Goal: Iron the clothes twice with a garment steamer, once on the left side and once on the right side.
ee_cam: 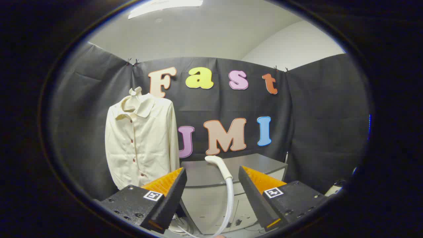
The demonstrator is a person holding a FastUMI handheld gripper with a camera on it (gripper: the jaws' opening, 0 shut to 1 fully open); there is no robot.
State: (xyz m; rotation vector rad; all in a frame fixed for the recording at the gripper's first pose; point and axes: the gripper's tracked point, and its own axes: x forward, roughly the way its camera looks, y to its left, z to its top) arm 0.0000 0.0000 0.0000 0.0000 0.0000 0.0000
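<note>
Progress, judged from the gripper view, stands at the very start: nothing is in the tool (211, 180), whose fingers are spread wide and hold nothing, so both passes, left side and right side, look to be still ahead.

Between the fingers and just beyond them lies the steamer head (219, 166), a smooth white plastic wand with a rounded, bent nozzle end. It rests on the front edge of the table (261, 163), a grey, matt, flat-topped cabinet with pale front panels. From the head a white, glossy, flexible hose (230, 201) drops toward six o'clock in front of the cabinet and curves out of sight below.

The shirt (142, 140) hangs at about ten o'clock from the fingers, well apart from the steamer head and to the side of the table. It is cream cloth with a soft collar, long sleeves and a row of small dark buttons down the front; light creases run across the lower front. It hangs against the black cloth wall, apparently on a pale hanger, though the hook is too small to make out well.
</note>
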